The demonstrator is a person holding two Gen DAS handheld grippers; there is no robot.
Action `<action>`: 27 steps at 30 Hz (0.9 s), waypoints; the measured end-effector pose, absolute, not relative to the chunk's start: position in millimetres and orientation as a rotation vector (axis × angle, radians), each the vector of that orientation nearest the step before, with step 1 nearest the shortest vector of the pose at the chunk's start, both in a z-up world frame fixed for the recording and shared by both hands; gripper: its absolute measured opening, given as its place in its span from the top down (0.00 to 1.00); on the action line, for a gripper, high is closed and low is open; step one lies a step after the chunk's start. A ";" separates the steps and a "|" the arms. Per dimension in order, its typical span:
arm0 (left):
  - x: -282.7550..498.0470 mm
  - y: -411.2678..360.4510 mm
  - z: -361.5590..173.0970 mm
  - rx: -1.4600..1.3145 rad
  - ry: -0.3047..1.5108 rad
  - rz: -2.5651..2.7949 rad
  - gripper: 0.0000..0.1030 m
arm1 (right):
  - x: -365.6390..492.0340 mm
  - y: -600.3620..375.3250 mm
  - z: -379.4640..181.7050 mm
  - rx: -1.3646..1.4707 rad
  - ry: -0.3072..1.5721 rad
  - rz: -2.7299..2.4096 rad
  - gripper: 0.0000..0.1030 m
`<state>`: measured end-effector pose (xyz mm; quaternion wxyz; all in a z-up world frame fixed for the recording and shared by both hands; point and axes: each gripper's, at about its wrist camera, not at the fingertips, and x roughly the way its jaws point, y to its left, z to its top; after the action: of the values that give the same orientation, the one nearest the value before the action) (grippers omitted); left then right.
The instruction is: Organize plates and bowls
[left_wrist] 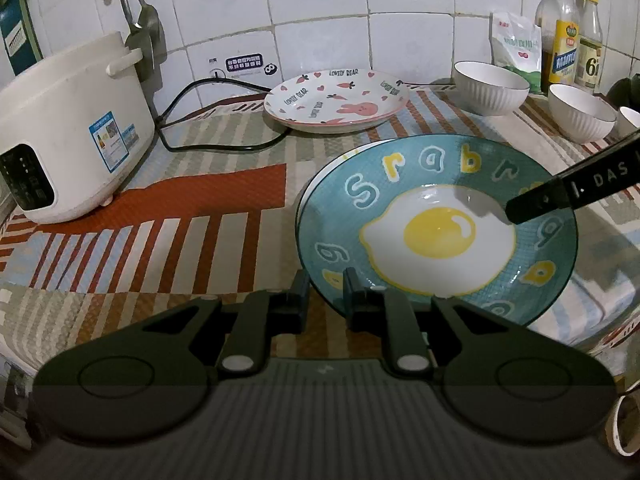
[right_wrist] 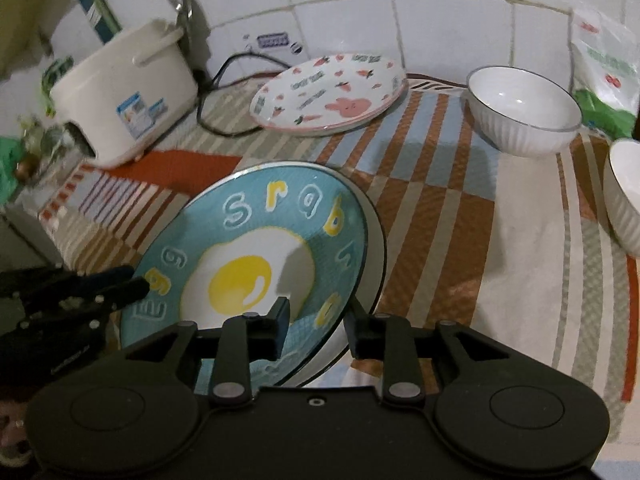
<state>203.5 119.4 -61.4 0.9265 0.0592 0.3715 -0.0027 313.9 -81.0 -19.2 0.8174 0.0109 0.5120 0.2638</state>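
A blue plate (left_wrist: 436,224) with a fried-egg picture and letters lies on top of a white plate whose rim (left_wrist: 340,160) shows behind it. My left gripper (left_wrist: 326,296) straddles the blue plate's near-left rim, jaws a little apart around it. My right gripper (right_wrist: 316,320) straddles the same blue plate (right_wrist: 256,264) at its near-right rim, one finger over the plate, the other outside. A white bunny plate (left_wrist: 336,100) sits farther back. Two white ribbed bowls (left_wrist: 492,86) (left_wrist: 580,112) stand at the back right.
A white rice cooker (left_wrist: 68,128) with its black cord stands at the left. Oil bottles (left_wrist: 564,28) and a bag (left_wrist: 516,40) stand against the tiled wall at the back right. A striped cloth (left_wrist: 180,208) covers the counter.
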 end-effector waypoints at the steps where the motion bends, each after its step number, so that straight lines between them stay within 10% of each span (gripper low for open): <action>1: 203.6 120.1 -61.3 0.118 0.762 -0.007 0.84 | 312.4 -79.5 -17.9 0.001 1.091 0.565 0.69; 23: 200.3 114.8 -60.0 0.098 0.749 -0.026 0.88 | 297.1 -47.7 -22.2 -0.459 0.898 0.508 0.60; 27: 194.3 116.6 -53.9 0.080 0.718 -0.053 0.83 | 286.6 -50.7 -17.0 -0.463 0.816 0.513 0.44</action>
<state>194.3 116.6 -53.9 0.9351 0.0392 0.3513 -0.0259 286.6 -50.7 -17.0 0.8605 -0.2206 0.3887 0.2444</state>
